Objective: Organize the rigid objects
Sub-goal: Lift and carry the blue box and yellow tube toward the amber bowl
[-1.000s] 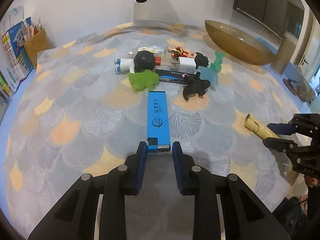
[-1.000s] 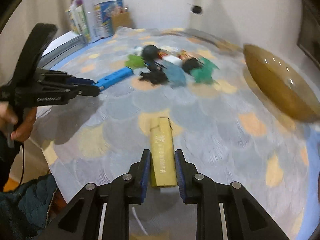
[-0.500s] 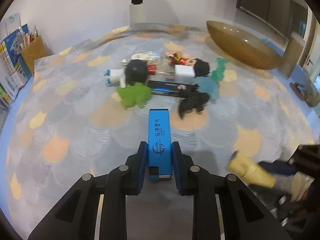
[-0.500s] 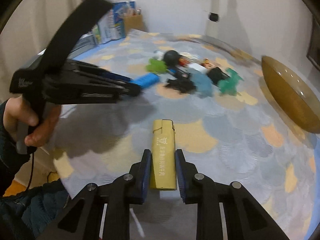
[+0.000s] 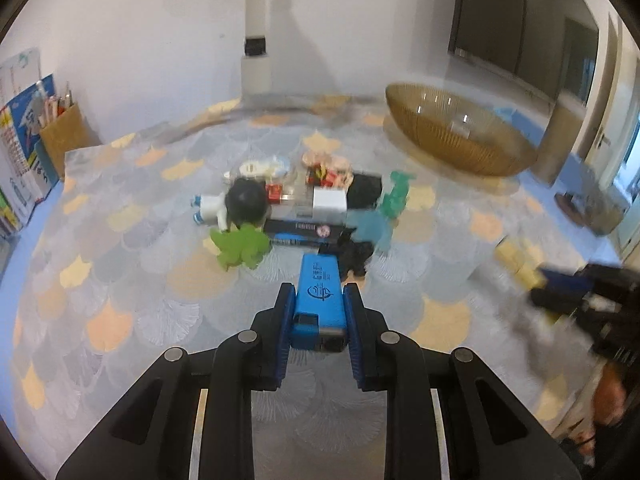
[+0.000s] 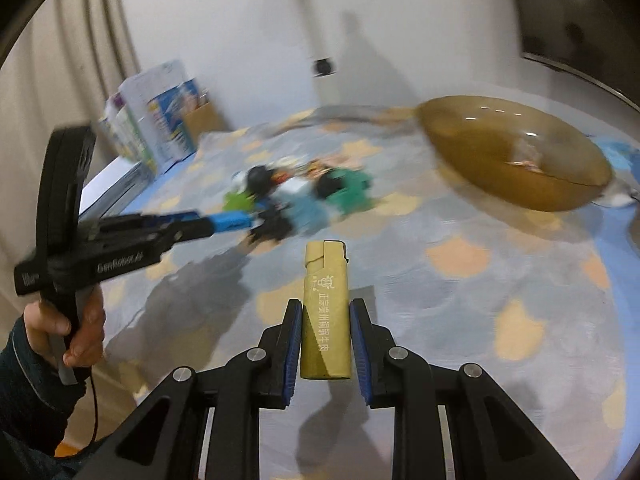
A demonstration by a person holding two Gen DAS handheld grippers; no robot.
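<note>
My left gripper (image 5: 319,312) is shut on a blue lighter (image 5: 320,296) and holds it above the patterned cloth; it also shows in the right wrist view (image 6: 230,221). My right gripper (image 6: 325,334) is shut on a yellow lighter (image 6: 325,304) raised off the table; it shows blurred in the left wrist view (image 5: 520,266). A pile of small toys lies mid-table: a green figure (image 5: 240,246), a black-headed doll (image 5: 244,204), a black box (image 5: 304,232), a teal dinosaur (image 5: 394,196), a black toy (image 5: 354,258).
A large amber glass bowl (image 5: 460,140) stands at the back right, also in the right wrist view (image 6: 516,156). A cardboard holder and books (image 5: 36,136) stand at the left edge. The person's hand (image 6: 80,320) holds the left gripper's handle.
Both grippers closed on their lighters and lifted them off the cloth. Both have moved up and forward toward the toy pile and bowl.
</note>
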